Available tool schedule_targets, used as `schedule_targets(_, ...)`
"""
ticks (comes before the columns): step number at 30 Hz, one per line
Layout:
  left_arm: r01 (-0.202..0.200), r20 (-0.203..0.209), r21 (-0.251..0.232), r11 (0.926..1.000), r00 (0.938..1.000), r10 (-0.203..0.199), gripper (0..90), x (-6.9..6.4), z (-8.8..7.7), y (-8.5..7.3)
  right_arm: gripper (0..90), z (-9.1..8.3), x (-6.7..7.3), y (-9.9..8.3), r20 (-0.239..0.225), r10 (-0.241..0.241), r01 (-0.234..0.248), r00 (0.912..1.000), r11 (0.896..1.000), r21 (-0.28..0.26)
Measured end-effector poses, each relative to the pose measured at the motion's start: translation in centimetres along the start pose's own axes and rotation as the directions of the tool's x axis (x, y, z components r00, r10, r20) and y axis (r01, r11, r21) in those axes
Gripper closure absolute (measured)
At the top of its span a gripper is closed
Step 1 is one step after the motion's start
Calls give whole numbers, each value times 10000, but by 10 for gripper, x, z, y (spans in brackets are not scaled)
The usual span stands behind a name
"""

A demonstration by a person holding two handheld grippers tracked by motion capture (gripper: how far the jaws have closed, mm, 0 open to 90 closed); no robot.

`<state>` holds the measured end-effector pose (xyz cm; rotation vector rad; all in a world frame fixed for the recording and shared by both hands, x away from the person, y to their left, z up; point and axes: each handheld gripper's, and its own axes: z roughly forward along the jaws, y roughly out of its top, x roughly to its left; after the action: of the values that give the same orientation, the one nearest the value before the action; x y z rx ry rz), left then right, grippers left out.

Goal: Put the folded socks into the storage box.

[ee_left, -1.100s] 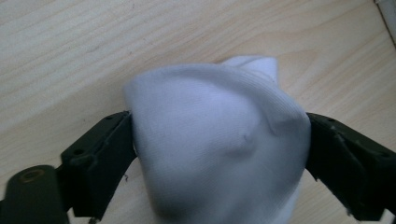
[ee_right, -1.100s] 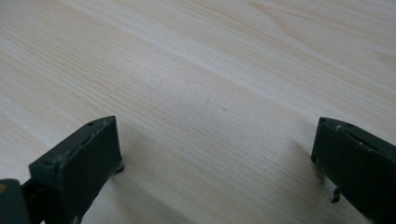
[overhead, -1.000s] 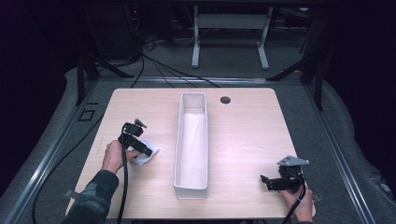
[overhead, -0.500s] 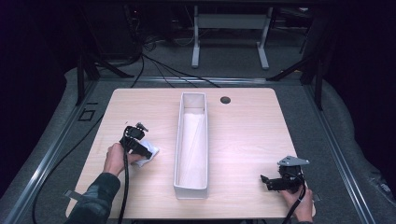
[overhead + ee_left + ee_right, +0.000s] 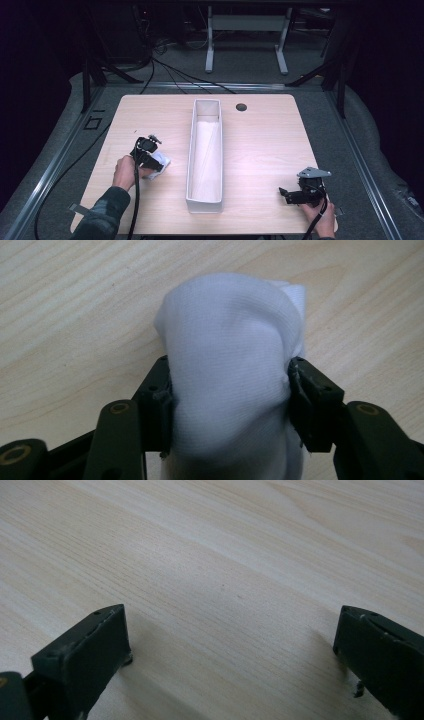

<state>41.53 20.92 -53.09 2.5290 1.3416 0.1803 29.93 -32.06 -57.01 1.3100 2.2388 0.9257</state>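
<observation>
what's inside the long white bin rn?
In the high view, the visible inside of the white bin shows just its pale floor and walls. Its near wall hides the closest bit of floor. The white cloth is outside it, on the table.

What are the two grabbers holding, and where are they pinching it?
The left gripper has just been closing on a white rolled cloth, pinching its middle from both sides. The right gripper is open, holding nothing.

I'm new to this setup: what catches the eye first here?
A long white box runs down the middle of the wooden table. Left of it, the left gripper, whose jaws have just been closing, squeezes a white cloth bundle. The right gripper sits open near the table's front right corner.
</observation>
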Motion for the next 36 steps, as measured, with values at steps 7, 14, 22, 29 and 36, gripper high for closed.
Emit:
schedule_targets(7,18,32,-202,9998,10000,-17,499,-1,-1,-3,9,0,0,0,-3,1,-1,10000,10000,-6)
schedule_targets(14,-26,47,-379,9993,10000,28,523,-1,-2,-5,10,0,0,0,17,0,0,10000,10000,41)
schedule_targets(22,-247,62,-336,9991,9997,249,541,-3,-5,-4,10,0,0,0,26,0,-1,10000,10000,44)
schedule_targets(29,-270,132,-388,9989,9995,275,549,-1,-10,-5,10,0,0,0,23,0,0,10000,10000,41)
schedule_targets(36,-297,189,-528,9982,9993,308,549,1,-18,-6,10,0,0,0,25,8,-8,10000,10000,0)
